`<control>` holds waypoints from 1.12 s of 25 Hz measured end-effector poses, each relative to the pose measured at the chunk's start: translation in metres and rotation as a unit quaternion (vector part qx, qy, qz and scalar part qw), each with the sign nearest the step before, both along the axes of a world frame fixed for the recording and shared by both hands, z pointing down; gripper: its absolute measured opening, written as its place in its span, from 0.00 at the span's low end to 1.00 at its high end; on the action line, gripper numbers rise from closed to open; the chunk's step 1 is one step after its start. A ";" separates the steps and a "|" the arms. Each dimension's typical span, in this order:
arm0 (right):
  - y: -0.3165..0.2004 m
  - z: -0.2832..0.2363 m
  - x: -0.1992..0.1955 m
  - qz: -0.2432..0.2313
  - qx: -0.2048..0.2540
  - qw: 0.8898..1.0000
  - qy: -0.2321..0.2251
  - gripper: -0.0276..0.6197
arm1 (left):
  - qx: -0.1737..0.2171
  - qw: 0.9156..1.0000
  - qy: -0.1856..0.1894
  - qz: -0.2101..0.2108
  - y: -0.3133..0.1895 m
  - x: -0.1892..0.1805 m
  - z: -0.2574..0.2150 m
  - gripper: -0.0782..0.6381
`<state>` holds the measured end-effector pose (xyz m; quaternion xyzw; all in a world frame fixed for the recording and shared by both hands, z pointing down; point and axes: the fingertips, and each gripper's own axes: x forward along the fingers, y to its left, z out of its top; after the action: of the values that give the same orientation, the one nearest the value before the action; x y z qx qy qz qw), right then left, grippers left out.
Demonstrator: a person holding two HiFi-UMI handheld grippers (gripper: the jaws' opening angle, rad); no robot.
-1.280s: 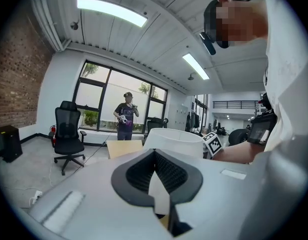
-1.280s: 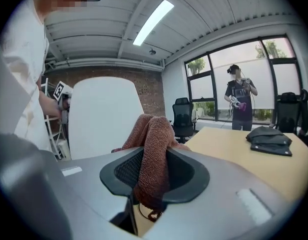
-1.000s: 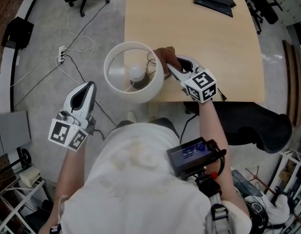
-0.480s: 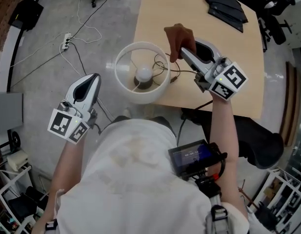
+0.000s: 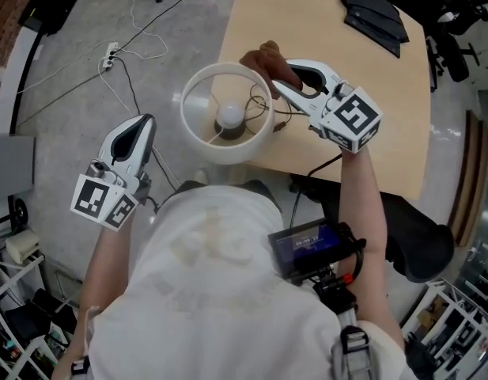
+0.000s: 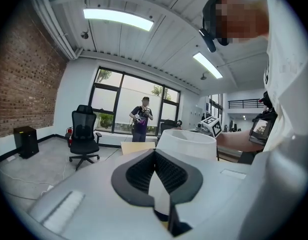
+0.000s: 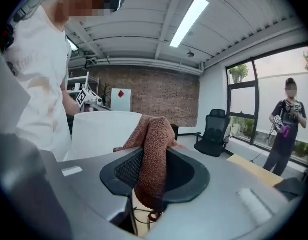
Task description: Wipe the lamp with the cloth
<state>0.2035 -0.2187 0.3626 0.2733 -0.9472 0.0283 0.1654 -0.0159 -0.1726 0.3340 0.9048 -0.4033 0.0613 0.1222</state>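
Observation:
The lamp [image 5: 226, 113] stands at the near left corner of the wooden table [image 5: 338, 62]; its white shade [image 6: 186, 145] is round, and from above a bulb [image 5: 230, 115] shows inside it. My right gripper [image 5: 277, 85] is shut on a brown knitted cloth [image 5: 266, 56], held at the shade's far right rim. In the right gripper view the cloth [image 7: 153, 174] hangs between the jaws of the right gripper [image 7: 154, 151], with the shade [image 7: 101, 131] just to the left. Left of the lamp, my left gripper [image 5: 145, 120] hangs over the floor, shut and empty, apart from the shade. The left gripper [image 6: 154, 151] points toward it.
Black flat items [image 5: 374, 10] lie at the table's far end. The lamp's cord [image 5: 281, 119] runs over the tabletop. A power strip with cables [image 5: 111, 52] lies on the floor at left. A black chair [image 5: 418, 244] stands at the table's near right. A person [image 6: 141, 119] stands by the windows.
My right gripper has risen with the cloth, from the shade's right side to its far right rim. The left gripper has hardly moved.

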 end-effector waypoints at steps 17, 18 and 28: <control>-0.016 0.097 0.023 -0.003 -0.068 0.994 0.084 0.25 | -0.007 0.999 -0.008 -0.036 -0.007 0.007 0.008 0.11; -0.019 0.092 0.024 -0.002 -0.064 0.995 0.081 0.25 | -0.007 0.999 -0.008 -0.037 -0.008 0.008 0.009 0.11; -0.031 -0.036 0.006 -0.088 0.027 0.995 -0.047 0.25 | 0.001 0.998 -0.005 -0.056 -0.004 0.011 0.010 0.11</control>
<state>0.2091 -0.2496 0.3262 0.1913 -0.9748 0.0006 0.1149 -0.0052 -0.1763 0.3439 0.8806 -0.4540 0.0587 0.1228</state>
